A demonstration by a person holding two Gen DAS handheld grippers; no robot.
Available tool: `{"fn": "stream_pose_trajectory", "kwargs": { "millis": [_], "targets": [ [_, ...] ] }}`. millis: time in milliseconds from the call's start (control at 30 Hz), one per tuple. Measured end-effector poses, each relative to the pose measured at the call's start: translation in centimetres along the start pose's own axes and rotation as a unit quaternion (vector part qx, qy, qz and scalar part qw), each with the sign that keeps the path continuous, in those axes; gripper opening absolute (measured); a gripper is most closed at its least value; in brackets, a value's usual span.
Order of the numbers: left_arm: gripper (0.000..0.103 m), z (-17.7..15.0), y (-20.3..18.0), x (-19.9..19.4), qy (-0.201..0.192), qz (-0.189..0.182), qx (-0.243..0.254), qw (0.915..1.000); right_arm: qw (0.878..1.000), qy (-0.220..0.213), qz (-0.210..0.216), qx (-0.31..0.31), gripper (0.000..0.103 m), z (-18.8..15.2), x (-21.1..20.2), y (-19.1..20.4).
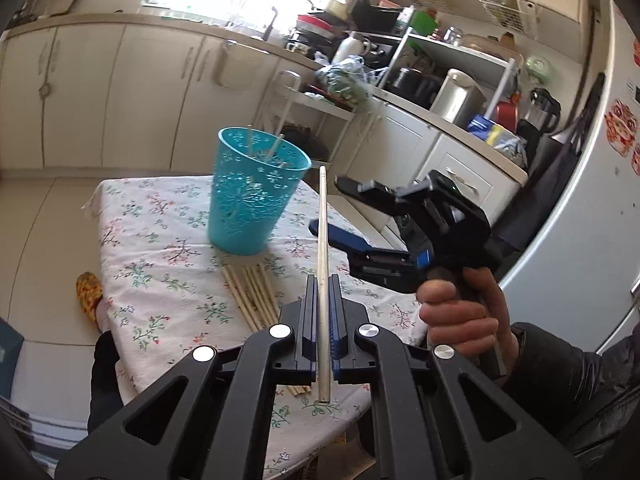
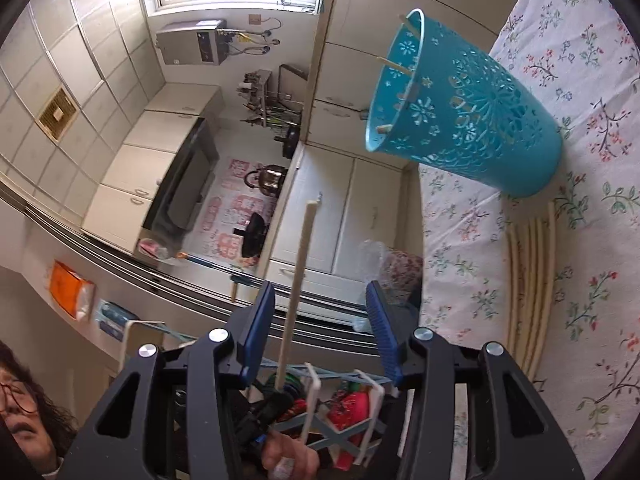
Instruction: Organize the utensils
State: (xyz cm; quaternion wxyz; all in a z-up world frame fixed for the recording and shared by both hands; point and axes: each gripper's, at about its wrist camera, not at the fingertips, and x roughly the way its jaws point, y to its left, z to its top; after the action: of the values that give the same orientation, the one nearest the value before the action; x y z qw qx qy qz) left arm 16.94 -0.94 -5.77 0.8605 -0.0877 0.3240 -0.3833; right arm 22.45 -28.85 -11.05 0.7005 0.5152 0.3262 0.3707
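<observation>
My left gripper [image 1: 323,280] is shut on a pale chopstick [image 1: 323,240] that points up toward the teal perforated cup [image 1: 252,196]. The cup stands on the floral tablecloth [image 1: 160,264] with a few chopsticks inside. Several more chopsticks [image 1: 252,292] lie on the cloth in front of it. My right gripper [image 1: 326,204] is open, its jaws on either side of the held chopstick's upper part. In the right wrist view the same chopstick [image 2: 296,276] passes between the open fingers of the right gripper [image 2: 320,292], beside the cup [image 2: 468,116] and the loose chopsticks [image 2: 532,280].
The small table has edges close on the left and near side [image 1: 116,360]. Kitchen cabinets [image 1: 120,92], a cluttered counter [image 1: 440,92] and a fridge [image 1: 592,200] surround it. A person's face [image 2: 20,412] shows at the lower left of the right wrist view.
</observation>
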Motion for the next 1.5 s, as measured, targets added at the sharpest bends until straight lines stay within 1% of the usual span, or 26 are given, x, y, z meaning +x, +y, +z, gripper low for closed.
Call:
{"fn": "stream_pose_trajectory", "kwargs": {
  "millis": [67,100,167,200,300,367,433,467,500,533,600,667,767,800,833,867,933,1000,1067,1133,1233,1300,1333,1367,1433,1500],
  "targets": [
    [0.005,-0.1,-0.4,0.0,0.003,-0.003,0.006,1.0000,1.000,-0.005,0.014,0.001,0.034,0.0,-0.4,0.3],
    [0.005,-0.2,-0.6,0.1,0.004,-0.005,0.009,0.9999,1.000,-0.005,0.016,-0.003,0.030,0.0,-0.4,0.5],
    [0.005,-0.2,-0.9,0.2,0.005,-0.008,0.011,0.9999,1.000,-0.005,0.018,-0.012,0.010,0.2,-0.6,0.9],
    [0.005,-0.3,-1.0,0.1,0.005,-0.010,0.013,0.9999,1.000,-0.005,0.017,-0.018,0.008,0.1,-0.8,1.2],
    [0.006,-0.3,-1.3,0.1,0.004,-0.010,0.020,0.9997,0.999,-0.008,0.017,-0.037,0.008,0.4,-1.2,2.1],
    [0.006,-0.3,-1.3,0.2,0.002,0.002,0.024,0.9997,0.998,-0.013,0.015,-0.051,0.006,0.6,-1.4,2.8],
    [0.020,-0.4,-1.2,0.4,0.002,0.011,0.021,0.9997,0.997,-0.035,0.008,-0.072,0.006,1.2,-2.2,3.8],
    [0.040,-0.6,-1.0,0.4,-0.002,0.021,0.017,0.9996,0.996,-0.045,0.006,-0.080,0.006,1.5,-2.5,4.3],
    [0.054,-0.7,-0.7,0.4,-0.006,0.029,0.014,0.9995,0.994,-0.061,-0.001,-0.096,0.006,2.2,-3.0,5.2],
    [0.056,-0.8,-0.3,0.4,-0.009,0.037,0.008,0.9992,0.991,-0.075,-0.009,-0.113,0.006,2.8,-3.4,6.1],
    [0.056,-1.1,0.5,1.1,0.000,0.036,-0.006,0.9993,0.982,-0.104,-0.028,-0.153,0.006,4.2,-3.8,8.4],
    [0.056,-1.5,1.3,1.8,0.010,0.041,-0.016,0.9990,0.969,-0.132,-0.057,-0.203,0.006,5.4,-3.6,10.8],
    [0.056,-2.2,2.1,3.0,0.026,0.049,-0.026,0.9981,0.933,-0.173,-0.121,-0.291,0.006,6.8,-1.9,14.5],
    [0.057,-2.4,2.4,3.4,0.032,0.054,-0.030,0.9976,0.914,-0.187,-0.152,-0.328,0.006,7.2,-0.8,15.7],
    [0.057,-2.5,2.6,3.6,0.035,0.057,-0.034,0.9972,0.898,-0.194,-0.176,-0.354,0.006,7.4,0.2,16.2],
    [0.057,-2.7,2.9,3.9,0.039,0.059,-0.039,0.9967,0.883,-0.198,-0.199,-0.375,0.006,7.5,1.0,16.5],
    [0.058,-3.2,3.5,4.5,0.048,0.068,-0.051,0.9953,0.845,-0.195,-0.260,-0.424,0.006,7.7,4.1,16.0],
    [0.060,-3.4,3.9,4.9,0.053,0.075,-0.056,0.9942,0.824,-0.174,-0.299,-0.448,0.006,7.8,6.4,14.2],
    [0.061,-3.7,4.2,5.3,0.057,0.084,-0.058,0.9932,0.815,-0.152,-0.325,-0.455,0.006,8.0,8.4,12.0],
    [0.062,-3.9,4.4,5.5,0.060,0.090,-0.058,0.9924,0.811,-0.129,-0.343,-0.457,0.006,8.1,9.8,9.8],
    [0.063,-4.0,4.6,5.8,0.064,0.097,-0.061,0.9913,0.811,-0.097,-0.358,-0.451,0.006,8.3,10.8,7.2],
    [0.064,-4.1,4.7,6.0,0.066,0.100,-0.064,0.9907,0.820,-0.070,-0.360,-0.439,0.012,8.6,11.0,6.3],
    [0.064,-4.1,4.7,6.0,0.067,0.102,-0.065,0.9904,0.823,-0.066,-0.359,-0.435,0.025,8.7,10.7,6.5],
    [0.065,-4.1,4.7,6.1,0.067,0.105,-0.065,0.9901,0.825,-0.070,-0.357,-0.432,0.029,8.6,10.2,6.6],
    [0.066,-4.1,4.7,6.0,0.065,0.116,-0.067,0.9888,0.829,-0.096,-0.345,-0.429,0.029,7.8,8.3,7.7],
    [0.069,-4.1,4.8,5.9,0.063,0.127,-0.070,0.9874,0.831,-0.139,-0.326,-0.428,0.029,6.0,5.2,9.6]
  ]
}}
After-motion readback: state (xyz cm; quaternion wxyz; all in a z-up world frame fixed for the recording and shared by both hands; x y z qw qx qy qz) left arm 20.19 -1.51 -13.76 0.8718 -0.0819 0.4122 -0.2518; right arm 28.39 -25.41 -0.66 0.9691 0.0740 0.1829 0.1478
